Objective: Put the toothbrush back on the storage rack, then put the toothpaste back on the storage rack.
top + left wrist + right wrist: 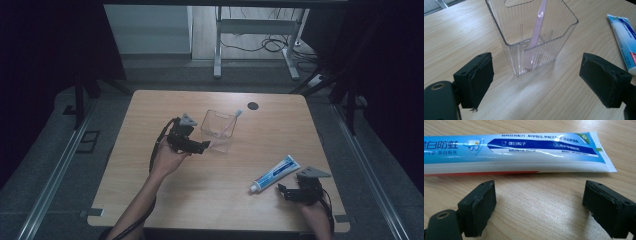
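A clear plastic cup (218, 131) (534, 47) stands upright near the middle of the table, with a pink toothbrush (231, 123) (535, 35) leaning inside it. My left gripper (201, 147) (536, 82) sits just short of the cup, open, its jaws wide with only bare table between them. A blue and white toothpaste tube (275, 173) (509, 152) lies flat at the front right. Close in front of the tube my right gripper (286, 191) (539, 207) rests open, holding nothing.
The wooden table (165, 195) has a black round cable hole (253, 105) at its far edge. Beyond the table stand a desk's metal legs (218, 47) and loose floor cables (272, 44). Metal rails (55, 170) run along both sides of the table.
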### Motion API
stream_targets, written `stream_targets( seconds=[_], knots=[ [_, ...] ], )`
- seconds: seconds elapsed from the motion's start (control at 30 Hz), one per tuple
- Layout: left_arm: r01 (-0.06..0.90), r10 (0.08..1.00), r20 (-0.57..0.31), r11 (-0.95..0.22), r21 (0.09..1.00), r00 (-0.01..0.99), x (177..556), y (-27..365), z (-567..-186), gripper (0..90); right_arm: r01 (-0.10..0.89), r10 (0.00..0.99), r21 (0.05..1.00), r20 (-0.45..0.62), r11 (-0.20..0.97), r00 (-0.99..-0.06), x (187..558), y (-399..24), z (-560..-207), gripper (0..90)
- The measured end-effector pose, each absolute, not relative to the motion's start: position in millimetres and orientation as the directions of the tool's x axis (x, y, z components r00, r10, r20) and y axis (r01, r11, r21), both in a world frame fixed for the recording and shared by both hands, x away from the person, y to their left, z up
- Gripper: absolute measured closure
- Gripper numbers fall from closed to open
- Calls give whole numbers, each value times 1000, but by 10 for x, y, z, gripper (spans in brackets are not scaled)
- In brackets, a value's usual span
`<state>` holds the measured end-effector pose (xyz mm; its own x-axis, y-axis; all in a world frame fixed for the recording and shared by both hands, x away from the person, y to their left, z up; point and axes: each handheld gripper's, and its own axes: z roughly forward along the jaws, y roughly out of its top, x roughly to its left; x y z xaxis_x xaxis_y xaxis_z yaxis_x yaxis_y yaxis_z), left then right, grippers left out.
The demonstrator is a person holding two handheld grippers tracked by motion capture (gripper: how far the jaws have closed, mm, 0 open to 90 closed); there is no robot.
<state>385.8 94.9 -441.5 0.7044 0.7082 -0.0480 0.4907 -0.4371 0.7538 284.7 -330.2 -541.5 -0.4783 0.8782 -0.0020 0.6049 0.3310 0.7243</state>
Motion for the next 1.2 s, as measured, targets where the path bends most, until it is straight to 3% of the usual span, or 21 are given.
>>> stream_targets(
  seconds=[1.2],
  knots=[
    [519,743,-45,-420,744,667,3197,1489,-5088,120,597,869,726,-2,341,-495,2818,-3294,-5410,143]
  ],
)
